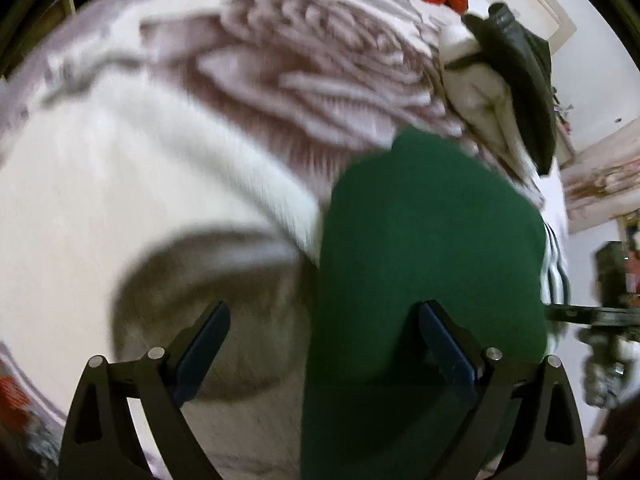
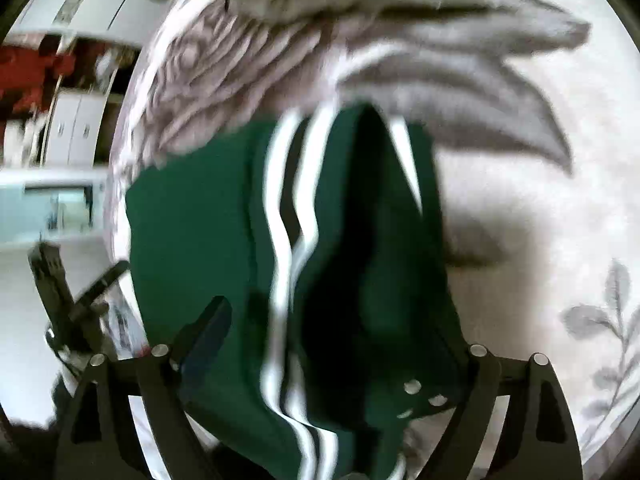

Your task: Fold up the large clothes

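Below, leaf-patterned bedspread (image 1: 248, 80) (blurred), green garment (image 2: 200, 240), white wall (image 1: 592, 72).

Left tool (image 1: 324, 344) with matte black curved fingers, dark blue pads (image 1: 204, 354) on the inner faces, round silver pivot pins at the knuckles, triangular cut-outs in the arms, right tool (image 2: 340, 344) of the same black build

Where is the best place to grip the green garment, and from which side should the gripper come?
Probably at the striped side edge of the green garment. It lies flat on the bedspread, so come from above, with one finger of the open right gripper on each side of the raised fold beside the white stripes.
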`<state>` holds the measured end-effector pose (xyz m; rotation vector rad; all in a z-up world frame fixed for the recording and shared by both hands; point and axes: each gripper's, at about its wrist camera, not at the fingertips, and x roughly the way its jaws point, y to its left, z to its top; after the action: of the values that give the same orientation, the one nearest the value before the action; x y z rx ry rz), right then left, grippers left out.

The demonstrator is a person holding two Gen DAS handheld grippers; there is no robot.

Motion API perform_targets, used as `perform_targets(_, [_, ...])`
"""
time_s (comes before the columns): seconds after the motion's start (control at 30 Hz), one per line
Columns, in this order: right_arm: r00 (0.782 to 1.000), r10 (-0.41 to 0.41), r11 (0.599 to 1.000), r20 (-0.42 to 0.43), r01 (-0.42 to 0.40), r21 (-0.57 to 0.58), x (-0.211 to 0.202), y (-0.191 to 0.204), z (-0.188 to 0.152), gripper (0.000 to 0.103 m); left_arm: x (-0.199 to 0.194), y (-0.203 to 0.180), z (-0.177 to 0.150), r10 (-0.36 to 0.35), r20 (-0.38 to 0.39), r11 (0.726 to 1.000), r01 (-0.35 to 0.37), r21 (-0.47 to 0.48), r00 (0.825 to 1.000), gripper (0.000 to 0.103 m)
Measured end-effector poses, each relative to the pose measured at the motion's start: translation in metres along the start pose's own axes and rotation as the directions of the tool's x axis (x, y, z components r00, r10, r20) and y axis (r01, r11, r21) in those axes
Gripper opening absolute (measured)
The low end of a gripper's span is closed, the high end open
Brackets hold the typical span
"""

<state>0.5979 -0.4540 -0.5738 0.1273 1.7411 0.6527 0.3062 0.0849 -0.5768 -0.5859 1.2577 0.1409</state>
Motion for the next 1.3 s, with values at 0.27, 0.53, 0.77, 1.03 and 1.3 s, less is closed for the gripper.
perform_targets(0.27, [0.971,0.232,0.968,-0.055,-0.224,0.114,0.047,-0.063,-0.005,0.103,0.039,0.018,-0.014,-0.355,-0.065,0.930,0.345,-0.128,0.933,0.097])
perform_targets(0.53, [0.830,0.547,0.837,-0.109,-0.538,0.101,0.082,-0.045,0.004,0.103,0.050,0.006,0.000,-0.477,-0.002,0.875,0.474,-0.098,0.879,0.092])
perform_targets(0.77, [0.744,0.668,0.738,-0.016,-0.660,0.142,0.087,-0.012,-0.012,0.075,0.023,0.011,0.018,-0.517,0.056,0.851,0.519,-0.073,0.854,0.081])
perform_targets(1.03, [0.671,0.721,0.650,0.170,-0.741,0.167,0.048,0.003,-0.046,0.061,-0.025,-0.016,0.057,-0.554,0.070,0.833,0.551,0.057,0.830,0.081])
perform_targets(1.3, [0.652,0.699,0.654,0.293,-0.749,0.105,-0.052,0.017,-0.050,0.061,-0.077,-0.083,0.115,-0.576,0.047,0.808,0.560,0.186,0.816,0.081])
